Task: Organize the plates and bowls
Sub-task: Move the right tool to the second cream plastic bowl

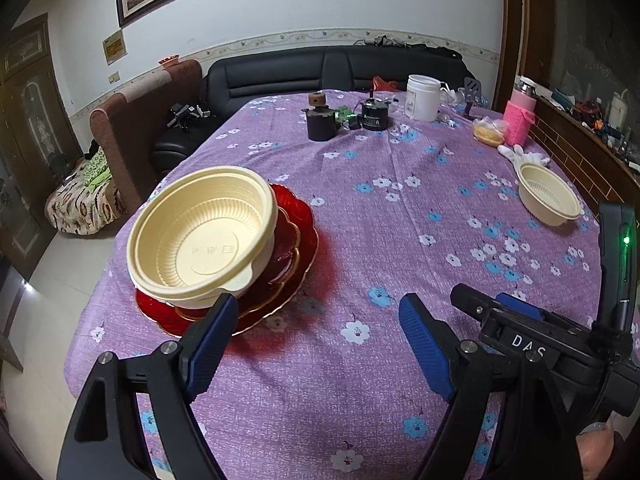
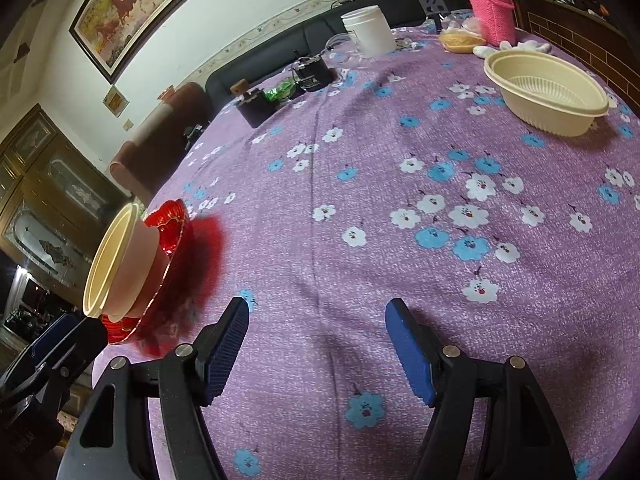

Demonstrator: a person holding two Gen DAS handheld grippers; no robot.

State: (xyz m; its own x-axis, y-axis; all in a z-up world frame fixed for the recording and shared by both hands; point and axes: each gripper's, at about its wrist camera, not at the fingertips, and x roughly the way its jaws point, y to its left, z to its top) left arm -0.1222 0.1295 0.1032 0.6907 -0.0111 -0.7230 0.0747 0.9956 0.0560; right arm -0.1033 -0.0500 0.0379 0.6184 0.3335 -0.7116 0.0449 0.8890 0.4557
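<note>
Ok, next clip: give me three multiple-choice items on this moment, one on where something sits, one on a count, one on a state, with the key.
1. Where does the near cream bowl sit?
A. on the red plates
B. bare on the tablecloth
C. inside the white jar

2. How many cream bowls are on the table?
A. one
B. two
C. four

3. How does the right gripper stand?
A. shut on a bowl
B. shut on a plate
C. open, nothing between its pads

Key:
1. A: the red plates show under and around that bowl in the left wrist view.
2. B: besides the near one, a far cream bowl stands alone on the cloth.
3. C: only flowered cloth shows between its blue pads.
</note>
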